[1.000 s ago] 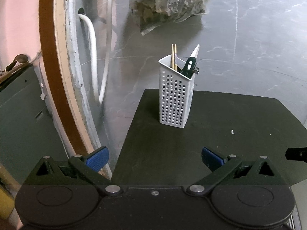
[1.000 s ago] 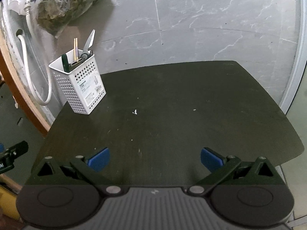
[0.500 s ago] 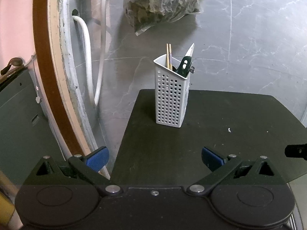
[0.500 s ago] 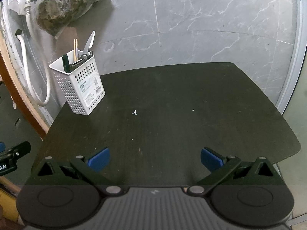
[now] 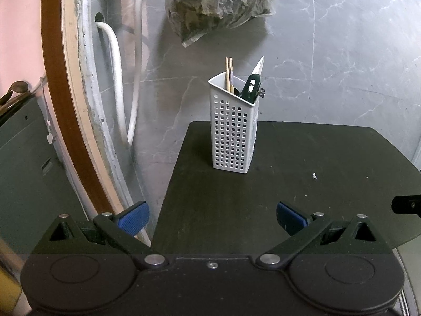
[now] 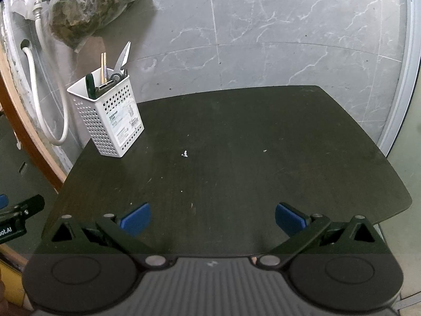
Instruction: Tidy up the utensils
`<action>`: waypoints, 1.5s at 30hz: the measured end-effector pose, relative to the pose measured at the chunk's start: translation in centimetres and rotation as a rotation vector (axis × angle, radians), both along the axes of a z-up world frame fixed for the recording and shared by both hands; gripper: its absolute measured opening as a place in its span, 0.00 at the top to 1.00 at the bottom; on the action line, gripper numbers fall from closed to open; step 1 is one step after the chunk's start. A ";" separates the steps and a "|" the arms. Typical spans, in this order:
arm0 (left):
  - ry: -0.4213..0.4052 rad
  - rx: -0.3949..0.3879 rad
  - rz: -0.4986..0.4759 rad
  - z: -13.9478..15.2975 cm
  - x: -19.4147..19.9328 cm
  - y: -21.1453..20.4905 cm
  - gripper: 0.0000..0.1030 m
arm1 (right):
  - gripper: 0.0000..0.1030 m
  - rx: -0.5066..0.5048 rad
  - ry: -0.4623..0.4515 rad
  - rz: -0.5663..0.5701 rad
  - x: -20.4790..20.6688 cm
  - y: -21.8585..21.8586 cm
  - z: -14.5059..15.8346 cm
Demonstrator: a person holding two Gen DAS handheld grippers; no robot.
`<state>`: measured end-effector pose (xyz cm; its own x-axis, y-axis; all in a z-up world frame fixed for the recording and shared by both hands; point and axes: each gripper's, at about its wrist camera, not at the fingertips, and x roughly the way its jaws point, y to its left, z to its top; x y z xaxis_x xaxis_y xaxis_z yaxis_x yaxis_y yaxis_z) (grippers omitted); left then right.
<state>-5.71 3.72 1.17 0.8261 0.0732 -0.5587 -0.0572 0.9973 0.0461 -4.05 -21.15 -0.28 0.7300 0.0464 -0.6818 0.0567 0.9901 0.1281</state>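
Note:
A white perforated utensil holder [image 5: 232, 129] [image 6: 109, 119] stands upright at the far left corner of the dark table [image 5: 276, 184] [image 6: 236, 144]. In it stand two wooden chopsticks [image 5: 229, 75] [image 6: 104, 67], scissors with green handles [image 5: 252, 85] [image 6: 122, 59] and other dark utensils. My left gripper [image 5: 212, 217] is open, well short of the holder, with nothing between its blue pads. My right gripper [image 6: 212, 217] is open too, over the table's near edge, empty.
A clear bag of dark dried matter [image 5: 218, 2] [image 6: 86, 8] lies on the grey marble floor behind the table. White hoses [image 5: 115, 79] [image 6: 39, 89] hang by a brown rounded frame [image 5: 60, 79] on the left. A small white crumb [image 6: 185, 154] lies mid-table.
Both views shift only slightly; the left gripper has drifted a little, so the holder sits a bit further left and higher. Both grippers stay open and empty.

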 end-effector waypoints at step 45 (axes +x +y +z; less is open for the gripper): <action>0.006 0.006 -0.017 -0.1 0.4 0.2 0.01 | 0.00 -0.009 0.021 0.025 0.6 0.3 -0.3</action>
<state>-5.28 3.90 1.02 0.8239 0.0630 -0.5633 -0.0401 0.9978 0.0528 -3.43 -20.87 -0.60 0.7145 0.0584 -0.6971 0.0342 0.9924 0.1182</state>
